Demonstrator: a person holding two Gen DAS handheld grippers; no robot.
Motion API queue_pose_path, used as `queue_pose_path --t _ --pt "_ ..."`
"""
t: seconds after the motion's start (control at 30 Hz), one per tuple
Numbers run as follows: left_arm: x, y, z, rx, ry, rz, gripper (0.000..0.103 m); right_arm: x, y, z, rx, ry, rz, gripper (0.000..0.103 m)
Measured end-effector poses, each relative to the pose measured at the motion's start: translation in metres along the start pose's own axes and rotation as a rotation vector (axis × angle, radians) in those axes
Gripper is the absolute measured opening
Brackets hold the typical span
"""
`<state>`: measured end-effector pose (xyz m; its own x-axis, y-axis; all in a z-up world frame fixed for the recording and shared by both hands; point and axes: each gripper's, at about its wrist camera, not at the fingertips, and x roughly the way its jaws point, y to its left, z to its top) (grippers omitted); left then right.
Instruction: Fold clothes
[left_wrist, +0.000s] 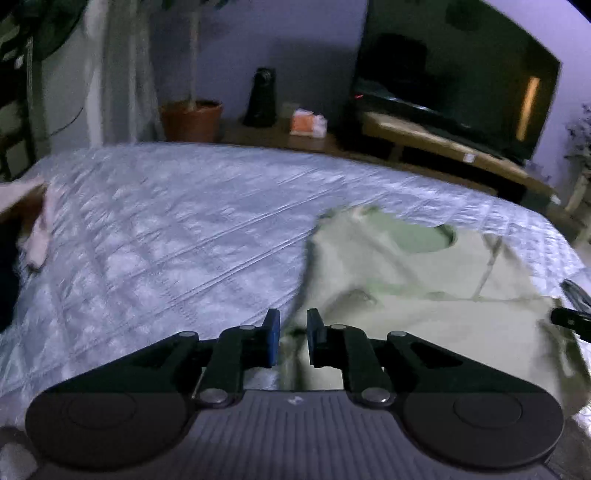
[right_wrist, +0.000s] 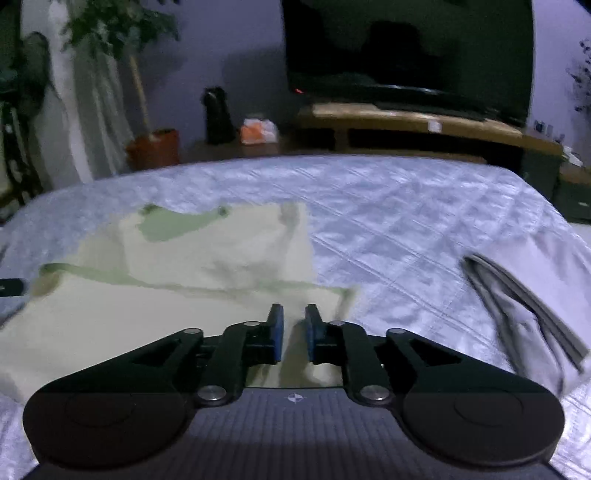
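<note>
A pale green T-shirt (left_wrist: 424, 280) with a darker green neck opening lies on the quilted white bedspread (left_wrist: 166, 229); the view is blurred by motion. My left gripper (left_wrist: 293, 339) is at the shirt's near left edge, its blue pads narrowly apart with the fabric pinched between them. The right gripper's dark tip (left_wrist: 572, 321) shows at that view's right edge. In the right wrist view, my right gripper (right_wrist: 294, 334) is closed on the near right corner of the shirt (right_wrist: 184, 258), cloth bunched between the pads. The left gripper's tip (right_wrist: 11, 286) peeks in at the left edge.
A pink cloth (left_wrist: 37, 236) hangs at the bed's left edge. A grey garment (right_wrist: 524, 306) lies on the bed to the right. Beyond the bed stand a potted plant (left_wrist: 192, 118), a dark speaker (left_wrist: 260, 98) and a television (left_wrist: 454, 74) on a wooden bench (left_wrist: 443, 144).
</note>
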<state>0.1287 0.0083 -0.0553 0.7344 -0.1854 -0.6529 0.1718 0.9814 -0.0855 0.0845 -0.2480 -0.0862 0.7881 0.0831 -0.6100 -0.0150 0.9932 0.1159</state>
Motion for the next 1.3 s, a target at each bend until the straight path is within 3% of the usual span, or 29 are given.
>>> queue_pose_path --t 0.07,0.2,0.27,0.33,0.37,0.43,0.5,0.53,0.6,0.67,0.7,0.8,0.87,0.97,1.03,1.1,1.2,1.3 --pt "0.003 -0.017 0.001 0.062 -0.016 -0.032 0.014 0.007 0.0 0.0 0.012 0.008 0.028 0.033" --pt "0.017 -0.048 -0.002 0.19 -0.008 -0.068 0.021 0.016 -0.006 -0.002 -0.018 0.001 -0.022 0.033" --pt "0.033 -0.039 -0.007 0.157 0.043 -0.064 0.027 0.018 -0.02 0.001 0.025 -0.015 -0.089 0.036" --pt "0.037 -0.031 -0.006 0.131 0.031 -0.016 0.033 0.016 -0.038 0.003 0.093 -0.023 -0.175 0.04" --pt "0.037 -0.028 -0.003 0.125 0.031 0.031 0.021 0.014 -0.044 0.004 0.11 -0.023 -0.199 0.04" --pt "0.034 -0.02 0.004 0.079 0.019 0.064 0.014 0.008 -0.041 0.003 0.1 -0.035 -0.18 0.04" --pt "0.026 -0.021 0.007 0.076 -0.022 0.067 0.015 0.001 -0.026 0.0 0.031 -0.068 -0.107 0.043" --pt "0.022 -0.022 0.008 0.078 -0.043 0.067 0.019 0.003 -0.018 0.001 -0.005 -0.067 -0.064 0.05" --pt "0.025 -0.033 0.005 0.144 -0.019 0.069 0.024 0.019 -0.013 0.001 -0.015 -0.009 -0.035 0.057" --pt "0.035 -0.034 0.001 0.169 0.026 0.072 0.025 0.034 -0.023 -0.001 0.038 0.034 -0.064 0.059" --pt "0.038 -0.031 -0.001 0.165 0.03 0.072 0.025 0.033 -0.029 -0.001 0.049 0.027 -0.086 0.07" --pt "0.031 -0.02 0.004 0.165 0.029 0.144 0.025 0.017 -0.038 0.005 0.01 0.012 -0.179 0.061" --pt "0.009 -0.007 0.011 0.123 -0.022 0.157 0.02 -0.002 -0.037 0.008 -0.03 -0.008 -0.15 0.061" --pt "-0.03 -0.007 0.009 0.077 -0.077 0.06 0.022 -0.041 -0.014 0.004 -0.109 -0.043 0.024 0.061" --pt "-0.043 -0.031 -0.005 0.128 -0.041 -0.049 0.024 -0.051 0.007 -0.005 -0.133 0.006 0.2 0.059" --pt "-0.041 -0.058 -0.021 0.226 0.008 -0.119 0.027 -0.048 0.028 -0.016 -0.188 0.086 0.31 0.055" --pt "-0.023 -0.085 -0.047 0.361 0.135 -0.152 0.027 -0.039 0.046 -0.036 -0.321 0.174 0.329 0.053" --pt "-0.028 -0.076 -0.055 0.431 0.114 -0.11 0.039 -0.049 0.022 -0.039 -0.385 0.181 0.286 0.054"
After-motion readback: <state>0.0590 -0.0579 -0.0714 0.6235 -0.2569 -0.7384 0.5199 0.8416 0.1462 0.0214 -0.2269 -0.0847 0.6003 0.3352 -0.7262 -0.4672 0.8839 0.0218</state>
